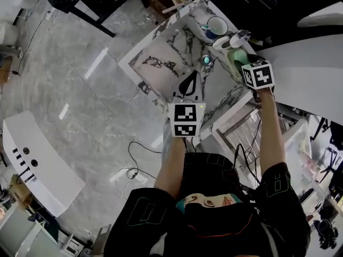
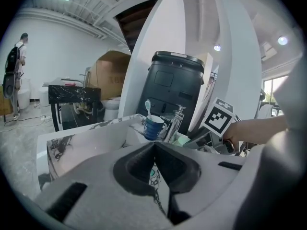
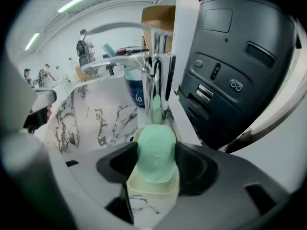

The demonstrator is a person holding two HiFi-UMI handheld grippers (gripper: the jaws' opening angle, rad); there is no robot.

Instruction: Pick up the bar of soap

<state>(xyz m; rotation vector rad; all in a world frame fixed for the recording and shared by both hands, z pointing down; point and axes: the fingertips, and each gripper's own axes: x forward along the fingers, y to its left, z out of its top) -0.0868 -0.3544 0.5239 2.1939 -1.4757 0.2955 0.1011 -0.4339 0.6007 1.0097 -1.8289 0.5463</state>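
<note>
Beside the faucet (image 3: pixel 154 75), right claw (image 3: pixel 156 146) grips green soap (image 3: pixel 155 164); left claw (image 2: pixel 154 146) closed.

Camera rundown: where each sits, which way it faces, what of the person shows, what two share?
Head view: on the head, facing steeply down at the white marble-veined sink; torso, forearms, left gripper and right gripper show.
Left gripper view: along its shut jaws across the sink toward the blue cup; the right hand shows.
Right gripper view: along jaws closed on the green bar of soap.
Shared: the cup, in all three.
</note>
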